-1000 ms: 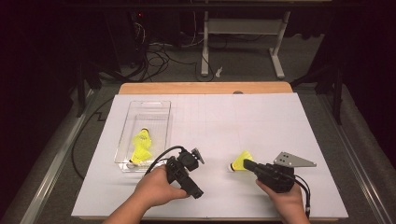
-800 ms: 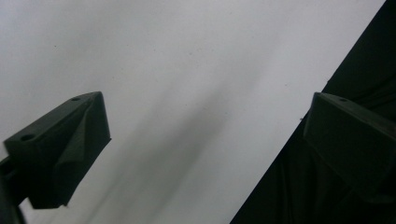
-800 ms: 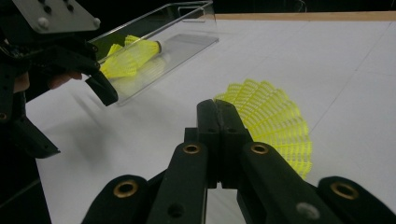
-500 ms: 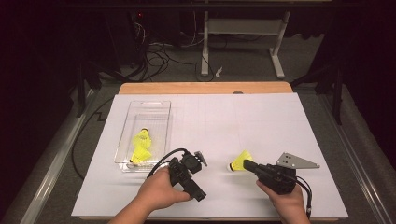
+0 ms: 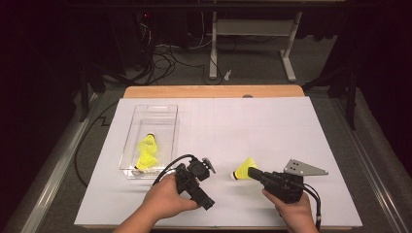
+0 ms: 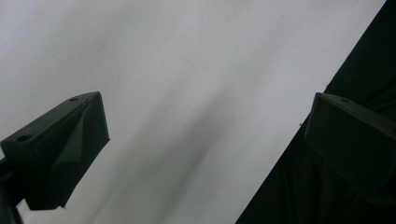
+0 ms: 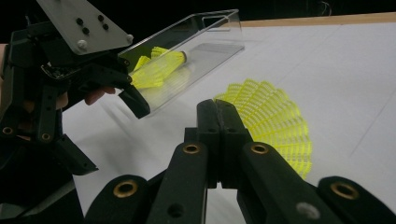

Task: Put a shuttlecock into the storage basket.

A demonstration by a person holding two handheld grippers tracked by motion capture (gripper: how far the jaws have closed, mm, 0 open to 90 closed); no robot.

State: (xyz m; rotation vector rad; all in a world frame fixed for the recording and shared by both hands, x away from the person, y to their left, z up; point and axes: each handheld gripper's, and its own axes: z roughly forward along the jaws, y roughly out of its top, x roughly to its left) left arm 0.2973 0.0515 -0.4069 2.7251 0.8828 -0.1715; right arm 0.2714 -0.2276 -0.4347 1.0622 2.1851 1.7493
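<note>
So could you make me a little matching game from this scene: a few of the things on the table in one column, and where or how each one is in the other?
Things:
1. left gripper
2. right gripper
3. clear box
4. loose shuttlecock

States:
A. holds yellow shuttlecocks inside, at the table's left
B. jaws wide apart, nothing between them
C. lies on the white sheet at closed jaw tips
D. jaws pressed together

Pairs: 1-B, 2-D, 3-A, 4-C

A: High cam's above the near side, facing fwd and down on the white table (image 5: 272,126).
B: Right gripper cam sits low, close; both catch the clear bin (image 5: 150,138) (image 7: 205,42). Left cam's close to the tabletop.
</note>
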